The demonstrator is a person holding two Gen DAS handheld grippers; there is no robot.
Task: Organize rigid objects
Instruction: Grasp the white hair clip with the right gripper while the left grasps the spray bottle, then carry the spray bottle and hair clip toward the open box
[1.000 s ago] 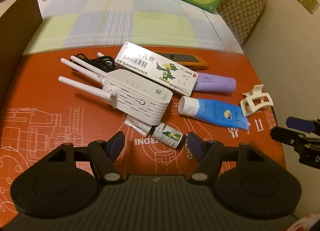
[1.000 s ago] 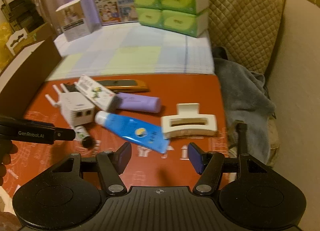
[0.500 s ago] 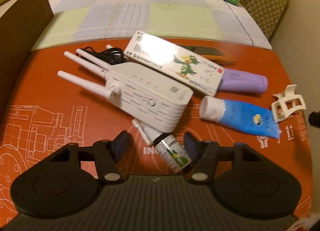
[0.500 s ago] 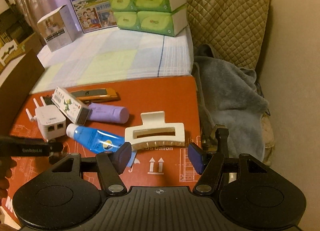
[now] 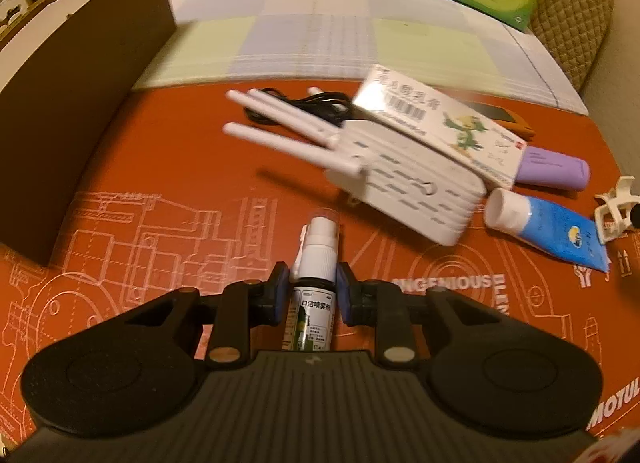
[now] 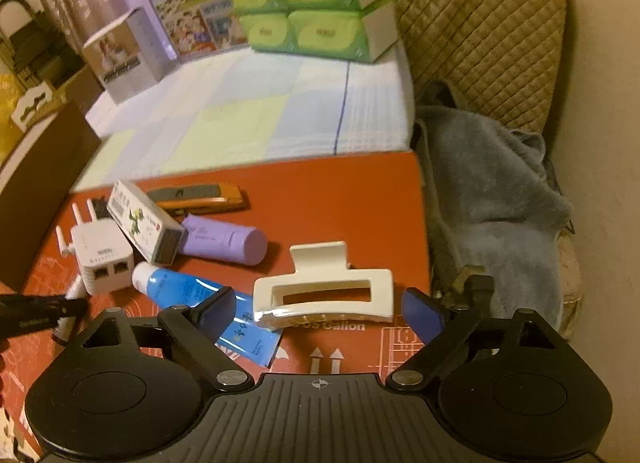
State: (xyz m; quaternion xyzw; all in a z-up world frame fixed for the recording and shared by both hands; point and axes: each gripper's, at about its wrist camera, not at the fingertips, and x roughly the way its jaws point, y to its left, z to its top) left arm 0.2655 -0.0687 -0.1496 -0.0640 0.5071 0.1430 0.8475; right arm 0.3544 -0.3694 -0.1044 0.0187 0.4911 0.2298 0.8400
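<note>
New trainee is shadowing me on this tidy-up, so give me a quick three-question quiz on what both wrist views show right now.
1. True or false: the spray bottle sits between the fingers of the left tool.
2. What lies in front of the right tool? A) purple tube B) white hair claw C) utility knife
3. Fill in: the medicine box leans on the white ____.

Key
1. True; the jaws are closing on it.
2. B, the white hair claw; those jaws are opening.
3. Router.
</note>
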